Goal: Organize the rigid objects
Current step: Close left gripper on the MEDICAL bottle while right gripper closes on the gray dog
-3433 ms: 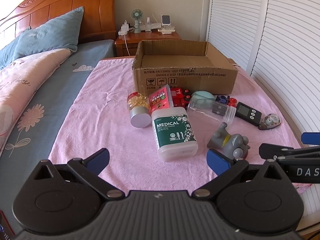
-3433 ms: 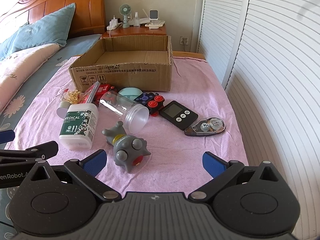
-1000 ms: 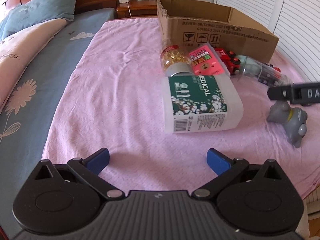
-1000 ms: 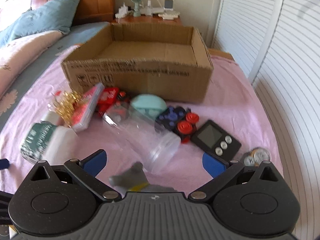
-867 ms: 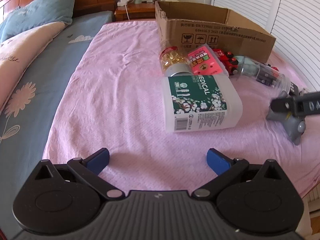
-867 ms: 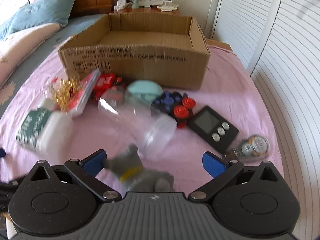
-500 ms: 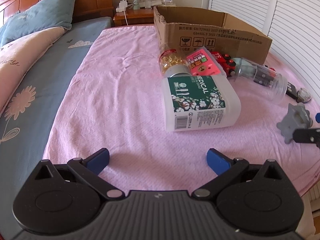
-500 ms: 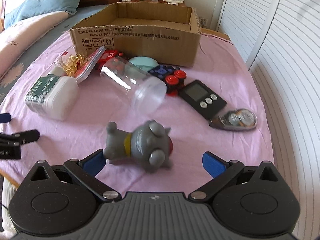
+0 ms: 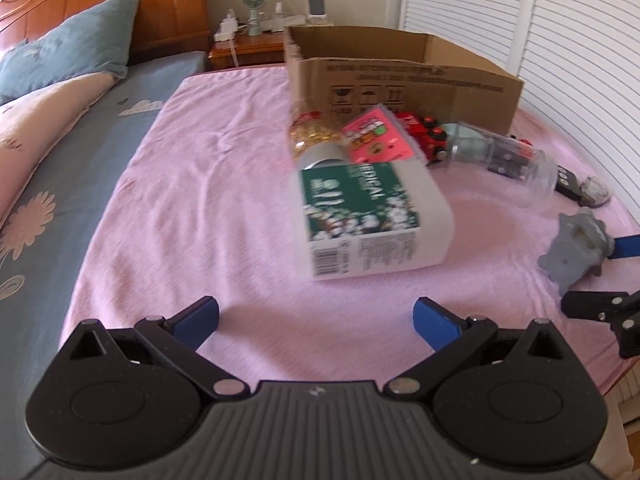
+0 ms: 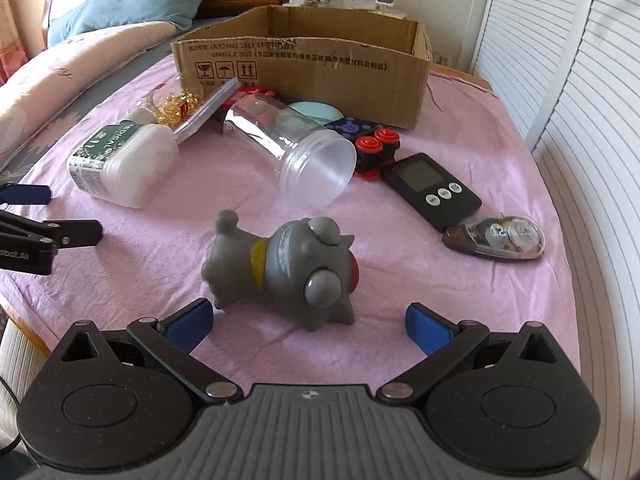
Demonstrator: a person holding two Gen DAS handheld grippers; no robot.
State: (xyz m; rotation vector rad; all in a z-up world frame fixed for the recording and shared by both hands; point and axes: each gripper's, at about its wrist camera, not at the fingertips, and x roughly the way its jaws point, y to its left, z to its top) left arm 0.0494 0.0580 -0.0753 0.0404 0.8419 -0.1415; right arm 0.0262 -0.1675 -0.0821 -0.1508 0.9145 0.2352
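Nearest, the right gripper (image 10: 307, 322) hangs with fingers spread, the grey toy figure (image 10: 288, 268) lying on its side just ahead between the tips. Likewise the left gripper (image 9: 316, 318) is spread wide, with the white medical bottle (image 9: 368, 220) lying ahead. Farther beyond lie the clear jar (image 10: 292, 152), then the cardboard box (image 10: 312, 68).

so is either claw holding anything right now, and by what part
Nothing is held. The right claw is open with the grey toy lying just ahead of it, untouched; the left claw is open over bare pink cloth.
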